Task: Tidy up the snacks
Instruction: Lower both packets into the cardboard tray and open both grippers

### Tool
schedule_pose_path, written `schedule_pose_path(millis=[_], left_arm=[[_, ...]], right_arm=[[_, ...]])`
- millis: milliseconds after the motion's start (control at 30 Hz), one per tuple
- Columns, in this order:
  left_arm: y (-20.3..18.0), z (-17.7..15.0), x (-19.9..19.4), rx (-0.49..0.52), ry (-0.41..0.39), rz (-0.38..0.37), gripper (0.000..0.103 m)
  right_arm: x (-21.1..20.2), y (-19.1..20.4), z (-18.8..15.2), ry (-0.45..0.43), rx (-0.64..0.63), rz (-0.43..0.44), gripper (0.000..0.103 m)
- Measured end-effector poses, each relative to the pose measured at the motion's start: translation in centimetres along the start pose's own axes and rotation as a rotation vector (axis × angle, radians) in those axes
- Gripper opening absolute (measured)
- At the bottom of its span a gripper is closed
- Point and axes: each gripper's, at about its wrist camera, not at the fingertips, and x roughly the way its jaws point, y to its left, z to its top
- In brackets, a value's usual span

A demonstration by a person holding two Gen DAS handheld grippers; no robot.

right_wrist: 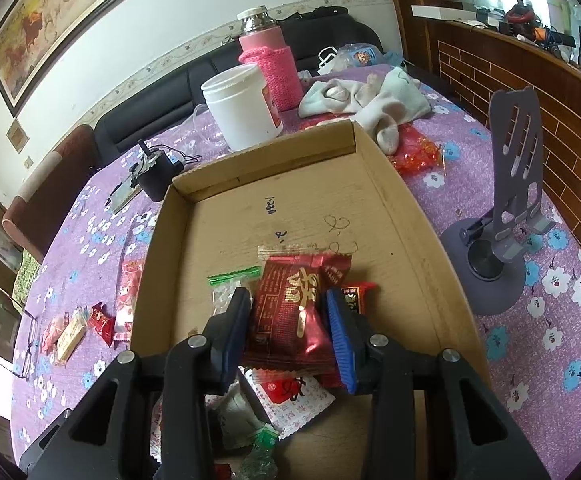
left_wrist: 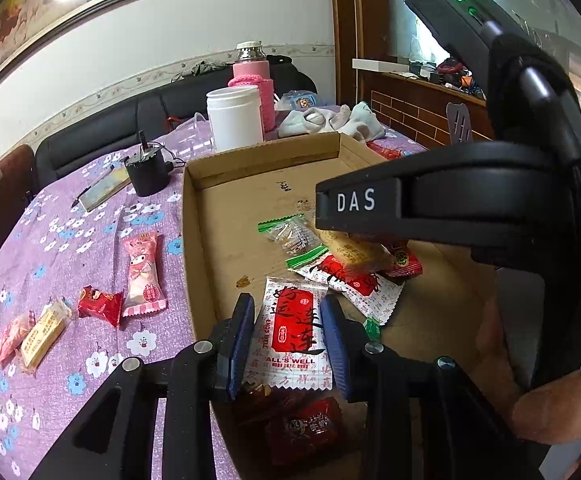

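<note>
A shallow cardboard box sits on the purple flowered tablecloth with several wrapped snacks inside. My left gripper is shut on a white-and-red snack packet over the box's near part. My right gripper is shut on a dark red foil packet above the pile; its black body crosses the left wrist view. A green-edged clear packet lies in the box. On the cloth to the left lie a pink packet, a small red one and a yellow bar.
Behind the box stand a white jar, a pink flask, a small black device and crumpled socks. A grey phone stand is right of the box. Glasses lie at the table's left edge. A hand shows at lower right.
</note>
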Motion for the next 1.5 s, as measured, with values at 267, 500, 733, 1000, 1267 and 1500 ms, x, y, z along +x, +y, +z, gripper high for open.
schedule_pose_path(millis=[267,500,733,1000,1267,1500], left_arm=[[-0.3,-0.1,-0.4,0.014,-0.01,0.007,0.036],[0.0,0.0,-0.7,0.005,-0.028,0.009,0.05],[0.2,0.1,-1.1,0.001,-0.044,0.014,0.056],[0.4,0.2,-1.6,-0.001,-0.06,0.02,0.058],[1.3,0.5,-2.1,-0.02,-0.078,0.028,0.06],[2.9,0.9,-2.7,-0.067,-0.085,0.029,0.062]], right_arm=[[-0.2,0.1,0.0,-0.004,-0.001,0.001,0.039],[-0.6,-0.1,0.1,-0.014,0.009,0.003,0.039],[-0.9,-0.1,0.2,-0.026,0.009,0.003,0.039],[-1.1,-0.1,0.2,-0.032,0.009,0.003,0.039],[-1.2,0.1,0.1,-0.033,0.006,0.004,0.039],[-1.0,0.8,-0.1,-0.033,-0.006,-0.002,0.039]])
